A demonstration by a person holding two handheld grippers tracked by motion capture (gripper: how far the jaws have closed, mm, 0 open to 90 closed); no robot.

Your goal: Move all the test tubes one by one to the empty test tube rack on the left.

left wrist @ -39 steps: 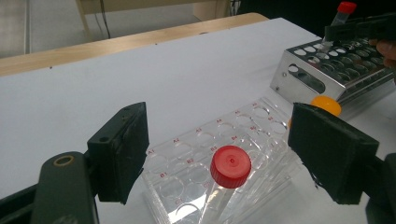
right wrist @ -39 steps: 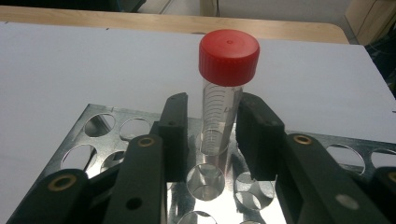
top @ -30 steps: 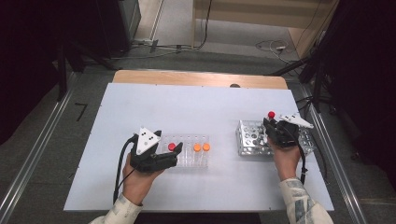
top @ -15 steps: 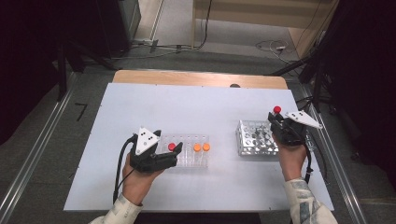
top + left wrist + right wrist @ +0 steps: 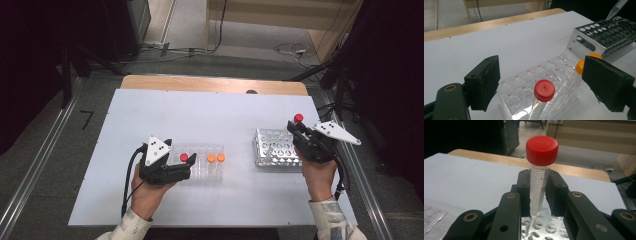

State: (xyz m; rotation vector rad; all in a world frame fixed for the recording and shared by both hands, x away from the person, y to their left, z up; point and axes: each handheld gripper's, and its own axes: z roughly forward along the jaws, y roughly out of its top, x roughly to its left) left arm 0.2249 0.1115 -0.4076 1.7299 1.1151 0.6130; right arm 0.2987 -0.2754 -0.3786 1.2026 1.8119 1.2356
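At the table's right edge: right gripper [image 5: 300,131] holds a red-capped tube [image 5: 539,173] upright, just above the metal rack [image 5: 276,148].
Right gripper, grip: jaws closed tight on the tube's clear body a little below the cap; the pointed tip hangs free over the rack's holes.
Held tube, handling: judged light, stiff plastic and smooth-walled, so it could slip or swing if pinched near the tapering tip. The straight wall under the cap, where it is gripped now, looks the best hold.
Metal rack: rows of round holes, sitting near the table's right edge, well apart from the clear rack.
Near the table's front edge, left of middle: left gripper [image 5: 184,167] lies low at the clear rack's [image 5: 524,93] left end.
Left gripper, grip: jaws have just been opening and stand wide. A second red-capped tube [image 5: 544,90] stands in the clear rack between the pads [image 5: 607,86], which do not press on it.
Clear rack, contents: that tube at the left end, two orange-capped tubes [image 5: 215,158] at the right end.
Clear rack, handling: judged light and thin-walled, likely to slide on the smooth table [image 5: 200,115] if nudged.
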